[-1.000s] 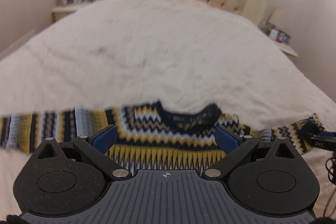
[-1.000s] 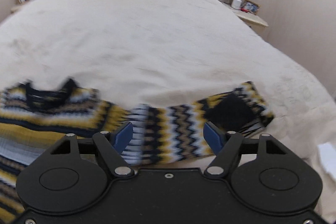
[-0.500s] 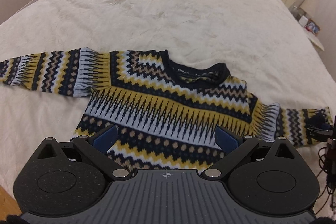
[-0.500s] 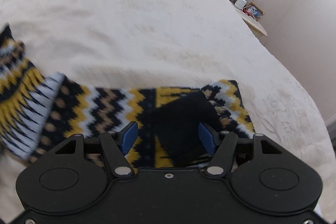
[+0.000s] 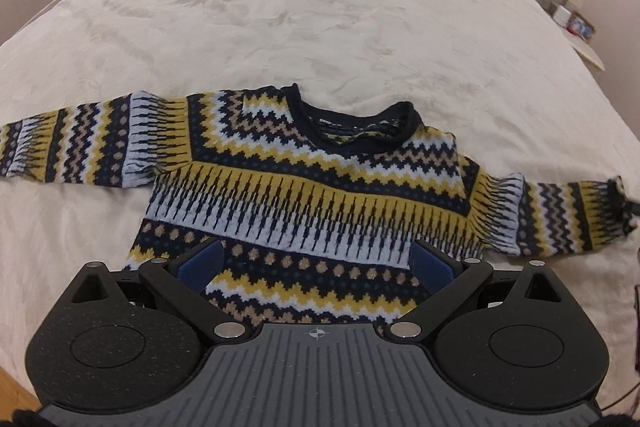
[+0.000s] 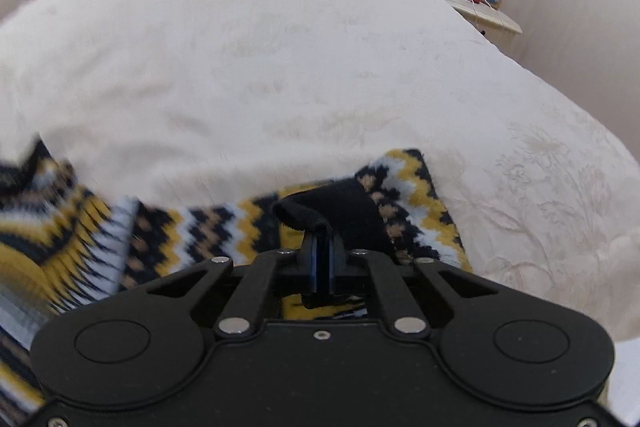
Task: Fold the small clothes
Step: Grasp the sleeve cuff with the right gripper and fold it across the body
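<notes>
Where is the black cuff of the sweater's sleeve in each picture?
Left wrist view: the black cuff sits at the far right edge, at the sleeve's end.
Right wrist view: the cuff is in the lower middle, pinched by the right gripper.
Shared landmark: the sweater's dark neckline.

Bare bedspread lies open beyond the sweater.

Navy-yellow-white zigzag sweater; cream bedspread

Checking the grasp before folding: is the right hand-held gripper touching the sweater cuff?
Touching. The right wrist view shows the right hand-held gripper shut on the black cuff.
</notes>
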The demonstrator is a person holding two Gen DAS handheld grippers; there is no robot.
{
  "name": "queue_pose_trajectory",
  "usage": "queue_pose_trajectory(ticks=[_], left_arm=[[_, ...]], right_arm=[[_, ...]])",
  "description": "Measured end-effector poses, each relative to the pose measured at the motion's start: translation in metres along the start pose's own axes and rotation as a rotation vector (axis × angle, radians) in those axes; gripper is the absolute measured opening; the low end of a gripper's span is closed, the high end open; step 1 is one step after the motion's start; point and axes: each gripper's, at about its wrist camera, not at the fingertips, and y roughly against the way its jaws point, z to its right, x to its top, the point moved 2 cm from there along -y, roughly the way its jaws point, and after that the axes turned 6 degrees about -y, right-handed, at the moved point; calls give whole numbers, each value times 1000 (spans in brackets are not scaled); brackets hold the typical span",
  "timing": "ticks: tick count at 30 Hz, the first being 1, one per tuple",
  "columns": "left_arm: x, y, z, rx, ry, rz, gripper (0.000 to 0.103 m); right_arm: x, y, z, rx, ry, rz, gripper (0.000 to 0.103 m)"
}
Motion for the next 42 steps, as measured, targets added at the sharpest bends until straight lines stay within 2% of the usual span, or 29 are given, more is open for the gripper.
queue_pose_trajectory(ticks=[4,8,14,20,24,27,31,36,37,38,39,40,42], left_arm=[[0,-6,-14,-38,-18,-9,101],[1,-12,-38,-58,-41,-20,101],[4,-17,-86,-38,-45,-11,101],[9,-19,-133,0,-25,0,101],[9,-22,-159,25,-7,-2,101],[9,-24,-171,39,9,-8,101],[7,-28,-181,53,20,-18,101],[4,-35,-185,67,30,-37,101],[5,-37,-184,68,32,-42,101],[5,-39,-183,69,33,-45,101],[5,-41,-182,70,35,-48,101],[6,-42,-181,71,36,-50,101],[9,-44,-177,66,37,-47,101]], right_arm=[[15,34,-15,109,-107,17,10],[26,67,-50,234,-198,31,10],[34,99,-143,434,-239,19,10],[27,93,-247,614,-204,-42,10],[16,72,-305,684,-160,-111,10],[7,49,-344,700,-119,-165,11],[-14,30,-380,711,-76,-223,11],[-33,39,-405,772,-23,-253,13],[-35,41,-408,798,-9,-257,15],[-36,41,-412,828,-4,-259,23],[-37,42,-420,843,4,-253,23],[-37,43,-423,849,11,-247,25],[-37,42,-417,840,12,-236,36]])
